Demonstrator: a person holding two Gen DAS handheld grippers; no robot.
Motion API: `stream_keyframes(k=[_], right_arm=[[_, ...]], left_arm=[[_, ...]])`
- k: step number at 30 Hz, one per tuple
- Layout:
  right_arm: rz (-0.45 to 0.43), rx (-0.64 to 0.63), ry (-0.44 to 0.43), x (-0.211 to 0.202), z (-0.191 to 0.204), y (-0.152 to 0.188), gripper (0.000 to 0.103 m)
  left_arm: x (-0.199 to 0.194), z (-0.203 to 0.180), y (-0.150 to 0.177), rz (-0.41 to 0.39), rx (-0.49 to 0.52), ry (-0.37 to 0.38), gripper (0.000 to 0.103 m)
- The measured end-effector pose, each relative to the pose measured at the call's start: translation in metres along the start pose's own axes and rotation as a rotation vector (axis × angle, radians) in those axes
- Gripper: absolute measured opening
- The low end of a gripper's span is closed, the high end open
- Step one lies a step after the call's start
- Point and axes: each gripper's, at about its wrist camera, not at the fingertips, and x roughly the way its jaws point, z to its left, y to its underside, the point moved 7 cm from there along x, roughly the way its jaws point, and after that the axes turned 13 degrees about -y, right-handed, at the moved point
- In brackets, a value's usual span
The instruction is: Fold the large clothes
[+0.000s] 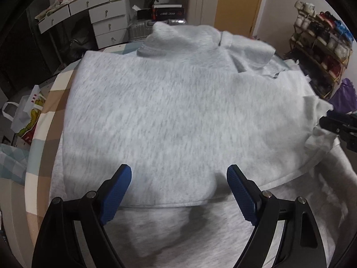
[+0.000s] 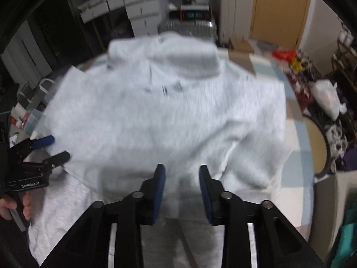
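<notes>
Left gripper (image 1: 178, 192) jaws wide, empty, above sweatshirt (image 1: 178, 102) near its folded hem; sweatshirt covers checked table (image 1: 51, 102).
Right gripper (image 2: 181, 189) jaws apart, empty, over sweatshirt's near edge; picture blurred. Hand (image 2: 13, 207) holds left gripper at table's left edge.

Both pictures are taken under soft indoor light that seems to come from above, and the room behind stays rather dim, with very dark corners on the left side. The fisheye lens bends all straight lines near the edges, and a black round border cuts every corner. The left wrist view is fairly sharp at the blue pads (image 1: 116, 194) but shows light motion blur on the grey sweatshirt (image 1: 178, 111). The right wrist view is much more blurred, mostly on the sweatshirt (image 2: 169, 116) and the furniture behind. Soft grey shadows fall on the cloth below each gripper. No strong glare appears.
</notes>
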Motion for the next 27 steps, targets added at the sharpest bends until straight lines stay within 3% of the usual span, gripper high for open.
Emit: stream_keyframes(k=[2, 5, 6, 9, 14, 17, 21, 24, 26, 27], right_arm=[[0.024, -0.015, 0.087, 0.009, -0.010, 0.001, 0.058], [0.171, 0.066, 0.152, 0.042, -0.034, 0.019, 0.058], [0.145, 0.057, 0.148, 0.039, -0.033, 0.019, 0.058], [0.195, 0.012, 0.181, 0.028, -0.025, 0.025, 0.058], [0.058, 0.005, 0.155, -0.001, -0.020, 0.013, 0.061], [0.166, 0.080, 0.138, 0.025, -0.035, 0.037, 0.065], [0.160, 0.050, 0.160, 0.018, -0.025, 0.040, 0.065], [0.065, 0.091, 0.011, -0.011, -0.012, 0.014, 0.063], [-0.028, 0.107, -0.039, -0.032, -0.010, -0.020, 0.064], [-0.072, 0.114, -0.050, -0.042, -0.009, -0.037, 0.073]], left_arm=[[0.008, -0.004, -0.001, 0.002, 0.016, -0.024, 0.084], [0.006, -0.005, 0.000, 0.000, 0.033, -0.050, 0.085], [0.003, -0.002, -0.001, 0.008, 0.012, -0.045, 0.084], [-0.009, 0.002, -0.007, -0.017, -0.041, 0.036, 0.084], [0.010, 0.002, -0.002, 0.020, -0.023, 0.006, 0.084], [0.009, -0.004, -0.002, -0.004, 0.038, -0.037, 0.085], [-0.007, 0.003, -0.005, -0.031, 0.002, 0.017, 0.084], [-0.023, 0.019, -0.010, -0.082, -0.040, -0.020, 0.085], [-0.031, 0.031, -0.015, -0.102, -0.083, -0.030, 0.085], [-0.035, 0.036, -0.017, -0.107, -0.104, -0.015, 0.085]])
